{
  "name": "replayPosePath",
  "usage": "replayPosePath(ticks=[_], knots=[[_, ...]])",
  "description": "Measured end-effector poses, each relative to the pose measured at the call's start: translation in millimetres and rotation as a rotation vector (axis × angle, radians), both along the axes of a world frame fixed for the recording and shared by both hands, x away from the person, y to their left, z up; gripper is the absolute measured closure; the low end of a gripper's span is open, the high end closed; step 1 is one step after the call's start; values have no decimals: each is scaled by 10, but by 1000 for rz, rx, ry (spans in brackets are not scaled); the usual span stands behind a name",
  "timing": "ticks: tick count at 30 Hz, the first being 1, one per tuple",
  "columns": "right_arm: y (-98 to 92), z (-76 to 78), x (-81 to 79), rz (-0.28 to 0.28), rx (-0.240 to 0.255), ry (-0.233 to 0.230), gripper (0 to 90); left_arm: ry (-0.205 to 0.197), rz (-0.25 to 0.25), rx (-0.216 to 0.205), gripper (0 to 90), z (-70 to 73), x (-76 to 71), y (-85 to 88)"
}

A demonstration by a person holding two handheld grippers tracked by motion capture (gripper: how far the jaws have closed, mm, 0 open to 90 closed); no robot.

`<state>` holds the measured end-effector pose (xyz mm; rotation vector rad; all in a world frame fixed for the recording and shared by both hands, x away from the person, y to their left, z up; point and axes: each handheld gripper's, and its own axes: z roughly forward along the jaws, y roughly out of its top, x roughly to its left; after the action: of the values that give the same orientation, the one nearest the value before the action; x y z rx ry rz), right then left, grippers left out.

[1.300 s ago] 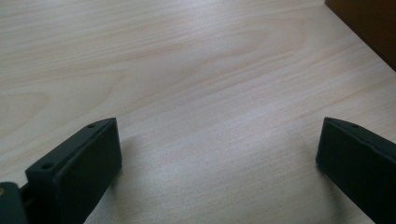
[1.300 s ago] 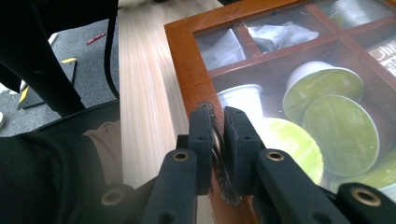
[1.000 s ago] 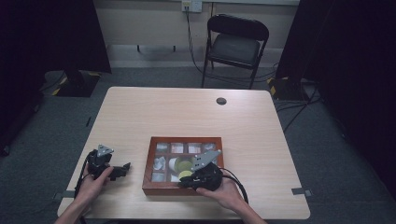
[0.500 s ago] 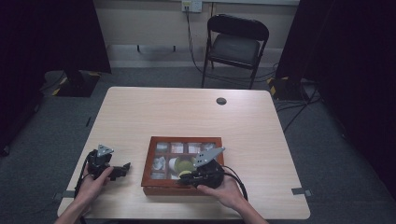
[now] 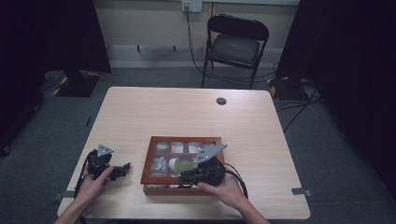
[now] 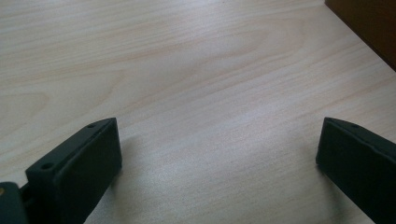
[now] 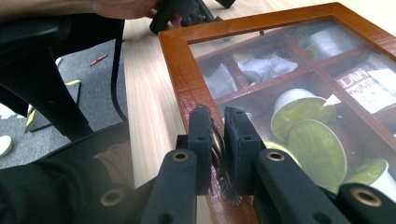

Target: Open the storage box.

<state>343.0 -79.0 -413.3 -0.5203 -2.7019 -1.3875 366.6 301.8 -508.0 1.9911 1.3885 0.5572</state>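
A wooden box (image 5: 148, 163) with a glass lid lies near the table's front edge. Through the glass I see green-lidded pods (image 5: 184, 163) and white packets in its compartments. My right gripper (image 5: 183, 176) is at the box's front edge. In the right gripper view its jaws (image 7: 218, 126) are shut on a small brass clasp (image 7: 217, 144) on the lid's frame (image 7: 182, 65), and the green-lidded pods (image 7: 315, 149) lie just beyond. My left gripper (image 5: 123, 168) rests on the table left of the box, open, with bare wood between its jaws (image 6: 219, 158).
A small black round disc (image 5: 221, 101) sits at the table's far side. A folding chair (image 5: 237, 44) stands behind the table. The box's corner (image 6: 369, 28) lies to the right of my left gripper. Cables trail from both grippers toward the front edge.
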Motion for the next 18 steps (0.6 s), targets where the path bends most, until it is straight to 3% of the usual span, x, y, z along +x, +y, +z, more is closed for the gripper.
replayPosePath(ticks=[18], knots=[[-25, 117, 12, -44, 32, 8, 812, 0, 1, 0, 0, 0, 0, -1]])
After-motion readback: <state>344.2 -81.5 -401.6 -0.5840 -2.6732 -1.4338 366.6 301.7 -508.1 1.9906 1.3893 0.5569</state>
